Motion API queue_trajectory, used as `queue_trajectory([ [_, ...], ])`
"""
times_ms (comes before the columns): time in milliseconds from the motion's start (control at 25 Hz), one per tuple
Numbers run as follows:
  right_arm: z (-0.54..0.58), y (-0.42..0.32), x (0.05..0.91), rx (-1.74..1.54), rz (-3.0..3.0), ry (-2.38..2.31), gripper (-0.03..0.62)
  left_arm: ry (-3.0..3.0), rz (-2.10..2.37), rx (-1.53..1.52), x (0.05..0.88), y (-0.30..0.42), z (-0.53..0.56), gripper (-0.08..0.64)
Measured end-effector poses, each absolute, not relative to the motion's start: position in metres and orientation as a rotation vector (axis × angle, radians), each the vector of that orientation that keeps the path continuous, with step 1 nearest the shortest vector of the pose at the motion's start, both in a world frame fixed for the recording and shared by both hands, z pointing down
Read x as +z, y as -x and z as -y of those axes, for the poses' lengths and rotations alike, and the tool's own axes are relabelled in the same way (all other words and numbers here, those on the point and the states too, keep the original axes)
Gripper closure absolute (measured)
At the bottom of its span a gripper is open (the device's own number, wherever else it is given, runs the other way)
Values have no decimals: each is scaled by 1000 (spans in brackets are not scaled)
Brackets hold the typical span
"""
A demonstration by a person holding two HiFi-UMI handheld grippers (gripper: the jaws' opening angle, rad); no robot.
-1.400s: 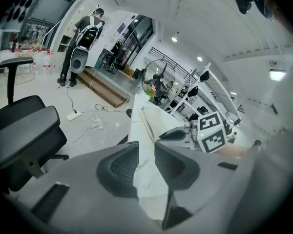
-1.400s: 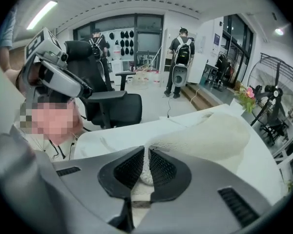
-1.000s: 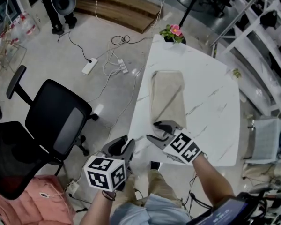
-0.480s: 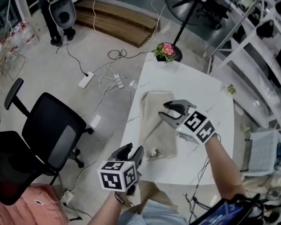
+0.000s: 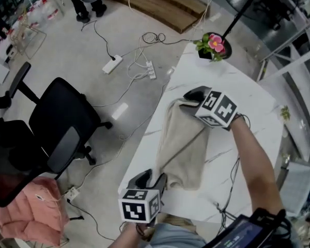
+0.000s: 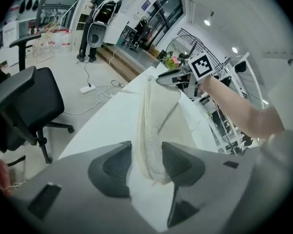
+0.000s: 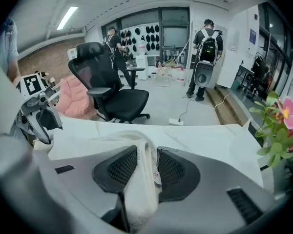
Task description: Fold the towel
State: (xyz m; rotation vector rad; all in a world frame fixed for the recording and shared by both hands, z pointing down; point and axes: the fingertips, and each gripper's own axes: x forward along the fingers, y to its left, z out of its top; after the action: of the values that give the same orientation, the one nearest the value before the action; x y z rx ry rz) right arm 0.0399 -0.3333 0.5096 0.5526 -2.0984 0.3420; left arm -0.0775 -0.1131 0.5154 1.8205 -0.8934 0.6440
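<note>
A beige towel point(image 5: 183, 149) lies lengthwise on the white marble table point(image 5: 248, 112). At the far end my right gripper point(image 5: 188, 99) has a bunched edge of the towel point(image 7: 118, 139) between its pads point(image 7: 172, 168), which press on the cloth while the jaws ease open. My left gripper point(image 5: 154, 177) is at the table's near edge. Its jaws are opening wide around the towel's near fold point(image 6: 161, 106), and the cloth hangs loose between the pads point(image 6: 118, 165). The left gripper view shows the right gripper point(image 6: 173, 77) at the towel's far end.
A potted pink flower point(image 5: 213, 44) stands at the table's far corner. A black office chair point(image 5: 62, 133) and pink cloth point(image 5: 26, 211) are to the left on the floor, beside cables and a power strip point(image 5: 113, 63). White shelving point(image 5: 299, 50) runs along the right.
My right gripper has travelled from the table's near edge to its far end, carrying the towel's edge with it. The left gripper has come in onto the near fold.
</note>
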Motion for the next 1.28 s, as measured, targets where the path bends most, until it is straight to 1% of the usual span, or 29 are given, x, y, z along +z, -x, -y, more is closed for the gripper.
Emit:
queue_trajectory([
  [120,331,-35,515,328,2122,-515,463,-1824,915,670,519,75,109,399],
  [200,329,-33,507,314,2160,-512,472,-1823,907,660,516,74,108,415],
  [320,329,-30,495,354,2216,-525,471,-1823,885,632,511,74,104,419],
  [400,324,-27,507,352,2173,-477,471,-1820,873,639,513,73,100,417],
  [480,320,-26,514,305,2134,-452,562,-1824,866,663,516,70,98,417],
  [640,335,-19,457,178,2310,-634,563,-1858,869,700,513,67,97,426],
  [720,341,-9,441,115,2357,-664,561,-1855,871,696,512,69,96,426],
  [800,346,0,451,84,2331,-631,557,-1850,869,696,513,72,94,426],
  [1000,355,13,511,48,2201,-533,555,-1830,909,686,519,87,96,426],
  [1120,359,18,527,60,2192,-535,558,-1827,915,674,524,92,100,451],
  [1160,359,20,523,83,2207,-529,539,-1832,910,673,524,93,100,451],
  [1200,357,22,514,126,2242,-516,474,-1840,903,670,523,92,100,447],
  [1240,356,26,499,189,2304,-506,382,-1849,897,662,520,92,100,436],
  [1280,355,29,478,258,2383,-511,368,-1857,889,650,518,93,99,428],
])
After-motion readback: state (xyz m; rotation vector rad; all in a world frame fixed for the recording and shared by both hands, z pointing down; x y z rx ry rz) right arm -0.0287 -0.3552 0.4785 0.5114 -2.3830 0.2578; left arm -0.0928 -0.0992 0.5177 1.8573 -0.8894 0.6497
